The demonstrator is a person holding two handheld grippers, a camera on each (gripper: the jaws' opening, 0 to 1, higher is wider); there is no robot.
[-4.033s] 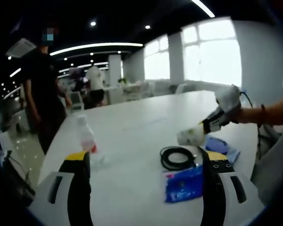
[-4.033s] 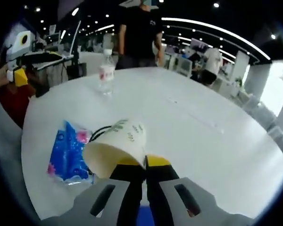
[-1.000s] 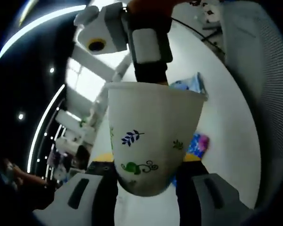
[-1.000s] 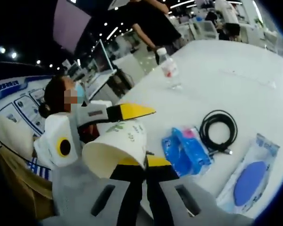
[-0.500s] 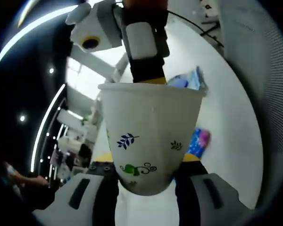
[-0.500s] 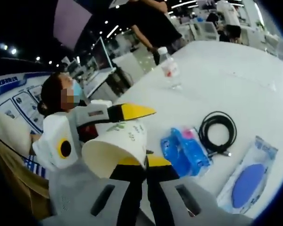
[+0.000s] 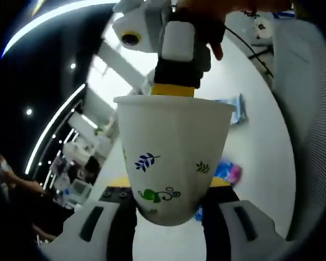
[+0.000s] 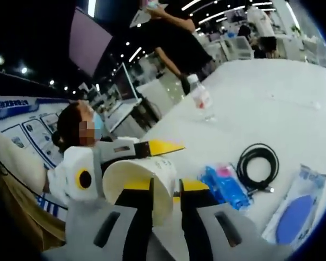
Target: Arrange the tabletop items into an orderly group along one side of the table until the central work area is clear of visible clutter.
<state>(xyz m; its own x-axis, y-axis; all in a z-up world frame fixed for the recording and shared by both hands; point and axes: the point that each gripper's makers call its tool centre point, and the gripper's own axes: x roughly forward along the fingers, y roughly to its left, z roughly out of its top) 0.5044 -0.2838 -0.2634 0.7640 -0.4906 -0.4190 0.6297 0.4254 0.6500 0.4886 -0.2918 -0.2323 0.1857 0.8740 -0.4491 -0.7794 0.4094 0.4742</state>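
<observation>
Closest to you, in the left gripper view, your left gripper clasps the base of the paper cup: its two yellow-tipped jaws sit against either side of the cup's narrow bottom, and the cup stands mouth-up in that view, printed with small blue and green leaf sprigs. At the cup's rim, your right gripper comes in from above, its yellow tip at the edge of the cup mouth, with your hand wrapped around its body.

In the right gripper view, your right gripper has parted its jaws a little; the cup's rim runs across the gap between them, and whether the pads press on it you cannot tell. The cup lies on its side here, mouth toward the camera, with the left gripper coming in from the left, one yellow jaw lying along the cup's upper wall. The cup is held in the air at the near edge of the white table, not resting on it.

Past the cup on the table lie a blue packet, then a coiled black cable just beside it, and a clear pouch with a blue disc to the right. Further off, a plastic bottle stands upright, well apart from the rest.
</observation>
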